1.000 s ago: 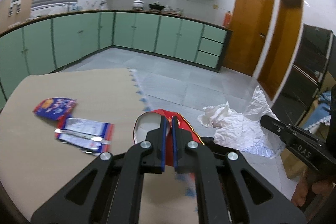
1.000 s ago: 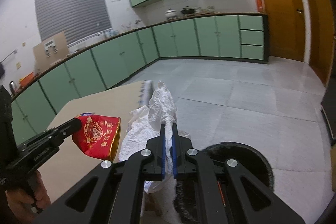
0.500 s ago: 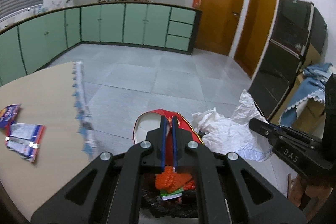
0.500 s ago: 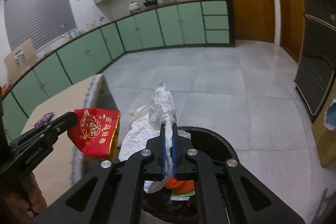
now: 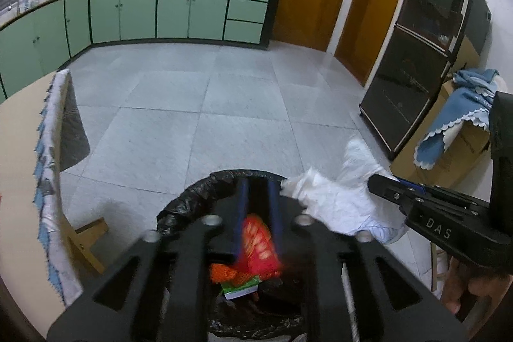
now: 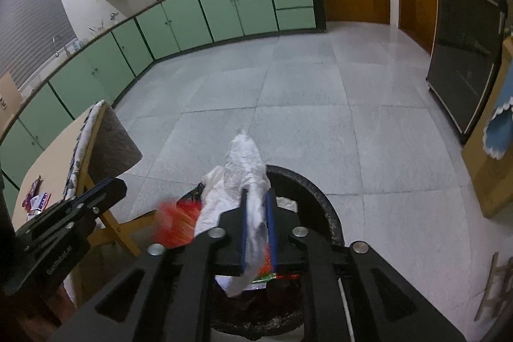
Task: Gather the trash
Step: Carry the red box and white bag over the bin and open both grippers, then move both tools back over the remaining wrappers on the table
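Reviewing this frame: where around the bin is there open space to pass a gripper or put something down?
Open: the tiled floor between the bin, the green cabinets and the black cabinet. Crowded: over the bin mouth, where the left gripper, the blurred red wrapper, the right gripper and its white paper meet.

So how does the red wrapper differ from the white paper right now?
The red wrapper is motion-blurred, loose between the left gripper's parted fingers; the white paper is sharp, lodged between the right gripper's fingers. The red wrapper looks compact; the white paper is bulkier and crumpled. Both are over the black-lined bin.
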Available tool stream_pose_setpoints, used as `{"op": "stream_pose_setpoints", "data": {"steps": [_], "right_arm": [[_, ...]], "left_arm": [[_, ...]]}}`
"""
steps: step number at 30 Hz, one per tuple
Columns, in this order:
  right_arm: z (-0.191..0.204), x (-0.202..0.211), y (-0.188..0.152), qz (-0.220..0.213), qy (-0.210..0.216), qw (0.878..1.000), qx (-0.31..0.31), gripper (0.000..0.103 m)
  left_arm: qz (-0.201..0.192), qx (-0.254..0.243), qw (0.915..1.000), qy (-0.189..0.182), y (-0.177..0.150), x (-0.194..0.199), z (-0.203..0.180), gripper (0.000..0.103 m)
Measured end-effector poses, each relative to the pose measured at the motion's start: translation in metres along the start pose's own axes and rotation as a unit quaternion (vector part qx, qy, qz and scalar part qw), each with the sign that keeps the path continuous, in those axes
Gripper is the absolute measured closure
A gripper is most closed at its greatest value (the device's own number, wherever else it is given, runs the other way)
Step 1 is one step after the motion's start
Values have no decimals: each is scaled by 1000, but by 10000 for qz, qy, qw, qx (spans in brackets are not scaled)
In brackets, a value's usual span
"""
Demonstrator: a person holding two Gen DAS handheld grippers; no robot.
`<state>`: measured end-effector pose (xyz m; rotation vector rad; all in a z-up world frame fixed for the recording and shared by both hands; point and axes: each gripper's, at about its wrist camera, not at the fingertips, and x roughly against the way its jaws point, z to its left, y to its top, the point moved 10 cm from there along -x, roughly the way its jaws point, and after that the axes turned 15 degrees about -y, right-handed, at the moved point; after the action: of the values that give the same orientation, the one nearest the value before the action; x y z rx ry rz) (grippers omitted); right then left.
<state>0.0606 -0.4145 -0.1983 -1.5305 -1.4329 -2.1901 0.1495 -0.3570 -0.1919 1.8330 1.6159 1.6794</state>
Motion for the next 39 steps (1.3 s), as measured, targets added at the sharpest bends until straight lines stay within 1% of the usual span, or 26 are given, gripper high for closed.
{"op": "stream_pose_setpoints", "data": {"steps": [1, 2, 3, 5, 7, 9, 10, 11, 12, 15, 19, 22, 24, 27, 30, 35, 39], "right_arm": [[-3, -2, 0, 24, -6, 10000, -29, 76], [-5, -2, 1, 24, -13, 10000, -80, 71], [-8, -1, 2, 10, -27, 9999, -121, 63], [-13, 2, 5, -70, -56, 9998, -189, 53], [-12, 6, 10, -141, -67, 9996, -229, 48], [-12, 15, 15, -291, -159, 9991, -273, 24], [-11, 22, 18, -414, -235, 9984, -293, 20], [-9, 29, 21, -545, -302, 9976, -299, 13], [-7, 35, 24, -629, -331, 9971, -288, 9], [12, 55, 31, -904, -262, 9954, -151, 6], [54, 78, 36, -1119, 69, 9936, 104, 6], [88, 91, 36, -1212, 329, 9918, 256, 6], [113, 97, 35, -1235, 486, 9905, 373, 6], [150, 104, 27, -1239, 731, 9880, 564, 6], [188, 110, 15, -1257, 965, 9843, 774, 6], [258, 120, -6, -1313, 1326, 9755, 1162, 6], [302, 124, -19, -1328, 1544, 9693, 1380, 6]], "left_arm": [[-2, 16, 10000, 0, 0, 1, 1, 76], [-11, 37, 10000, -4, 0, 2, 1, 75], [-20, 49, 10000, -1, 1, 4, 2, 72], [-86, 91, 9999, 40, 4, 9, 3, 67], [-177, 122, 9997, 88, 8, 19, 4, 62], [-358, 120, 9990, 221, 14, 37, 8, 48], [-440, 113, 9985, 291, 16, 45, 10, 43], [-544, 104, 9976, 414, 18, 58, 14, 34], [-638, 92, 9964, 548, 19, 72, 20, 29], [-823, 101, 9931, 827, 20, 103, 34, 25], [-1072, 298, 9859, 1252, 11, 156, 66, 23], [-1180, 454, 9804, 1510, 5, 186, 88, 22], [-1250, 540, 9750, 1755, -3, 212, 107, 22], [-1325, 616, 9683, 2027, -10, 241, 126, 22], [-1423, 754, 9574, 2395, -25, 278, 152, 22], [-1526, 1010, 9408, 2853, -49, 323, 185, 22], [-1549, 1185, 9298, 3123, -66, 352, 211, 22]]}}
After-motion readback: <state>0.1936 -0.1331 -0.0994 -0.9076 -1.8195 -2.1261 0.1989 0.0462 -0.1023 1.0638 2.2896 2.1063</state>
